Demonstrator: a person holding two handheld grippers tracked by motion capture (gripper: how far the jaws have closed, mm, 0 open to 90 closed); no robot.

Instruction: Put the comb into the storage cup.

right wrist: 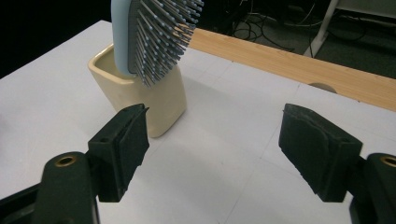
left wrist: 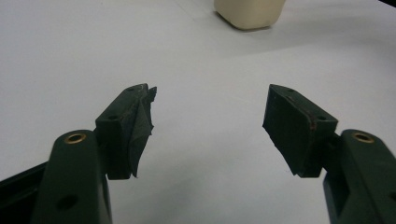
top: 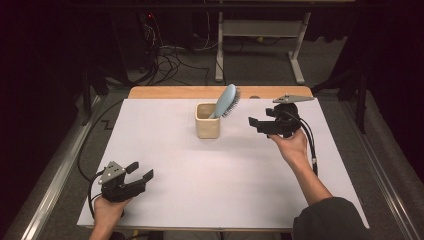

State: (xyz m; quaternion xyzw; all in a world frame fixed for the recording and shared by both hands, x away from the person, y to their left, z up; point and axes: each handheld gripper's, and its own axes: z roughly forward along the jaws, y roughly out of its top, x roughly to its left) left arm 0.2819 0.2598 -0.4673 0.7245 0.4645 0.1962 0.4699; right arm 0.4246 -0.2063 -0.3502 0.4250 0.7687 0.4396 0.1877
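A cream square cup (top: 207, 122) (right wrist: 140, 88) stands upright at the back middle of the white table sheet (top: 200, 165). A light blue hairbrush (top: 226, 101) (right wrist: 149, 32) stands in it handle down, its bristled head leaning toward the right. My right gripper (top: 254, 123) (right wrist: 212, 140) hovers just right of the cup, jaws open and empty, pointing at it. My left gripper (top: 141, 171) (left wrist: 208, 126) rests near the front left of the sheet, jaws open and empty. The cup's base (left wrist: 250, 13) shows far ahead of it.
A wooden table edge (top: 220, 92) (right wrist: 289, 60) runs behind the sheet. Beyond it lie floor cables (top: 172, 60) and a white desk frame (top: 260, 35). Metal rails (top: 55, 175) flank the table on both sides.
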